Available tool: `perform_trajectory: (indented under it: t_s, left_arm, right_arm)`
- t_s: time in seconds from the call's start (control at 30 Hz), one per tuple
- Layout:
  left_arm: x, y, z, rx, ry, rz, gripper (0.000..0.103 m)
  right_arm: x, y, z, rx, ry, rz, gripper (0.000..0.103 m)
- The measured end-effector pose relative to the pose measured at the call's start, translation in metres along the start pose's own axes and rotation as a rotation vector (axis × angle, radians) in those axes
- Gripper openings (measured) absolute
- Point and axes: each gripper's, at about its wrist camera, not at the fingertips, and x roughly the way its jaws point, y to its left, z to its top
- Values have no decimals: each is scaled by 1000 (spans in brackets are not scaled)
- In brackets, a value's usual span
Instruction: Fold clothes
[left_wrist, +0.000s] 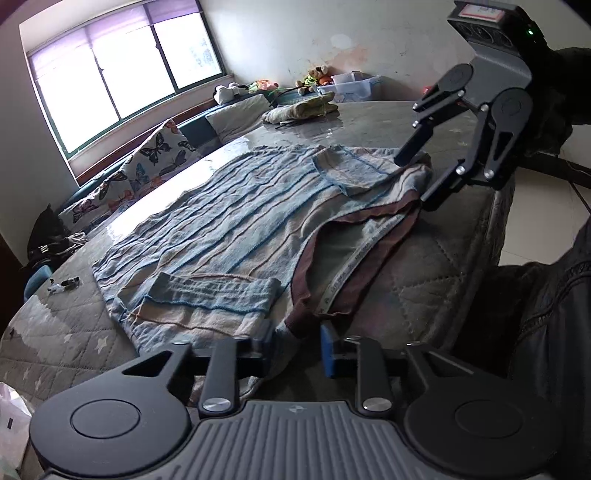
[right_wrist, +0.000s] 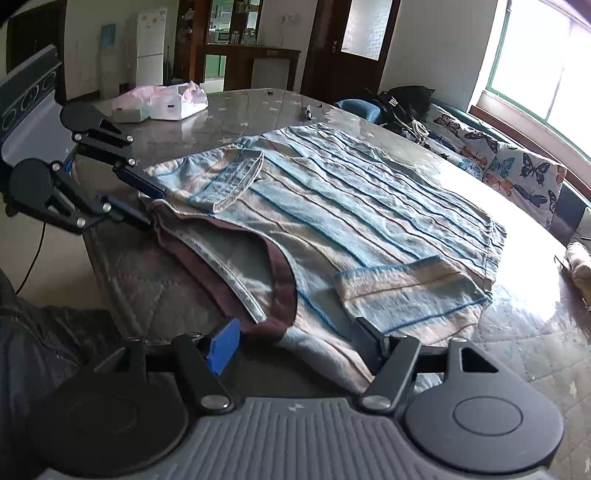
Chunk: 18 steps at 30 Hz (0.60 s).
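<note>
1. Sunlight is shining on the big bench (left_wrist: 369, 122), and the striped shirt (left_wrist: 229, 221) is lying flat near its edge, sleeves folded in.
2. I am holding my left claw (left_wrist: 295, 343) low at the shirt's shoulder, beside the collar (left_wrist: 314, 266). Its jaws are fairly narrow with cloth between them, but I cannot tell if they are pinching.
3. My right claw (right_wrist: 295, 332) is standing wide over the other shoulder, gripping nothing.
4. I think both are getting ready to lift the top edge for the next fold.

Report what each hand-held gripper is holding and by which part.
Right hand-held gripper: open, astride one shoulder of the striped shirt, holding nothing. Left hand-held gripper: the other shoulder lies between its fingers; whether they pinch it cannot be told.
</note>
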Motion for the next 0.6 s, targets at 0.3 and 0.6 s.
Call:
perform_trajectory:
  t_s: [0.3, 0.6]
  left_arm:
    - [-2, 34, 24, -155, -36, 21, 13]
    - [13, 61, 44, -231, -32, -6, 12]
  right_arm:
    - [2, -2, -7, -45, 19, -38, 74]
    - [14, -12, -6, -46, 5, -84, 61]
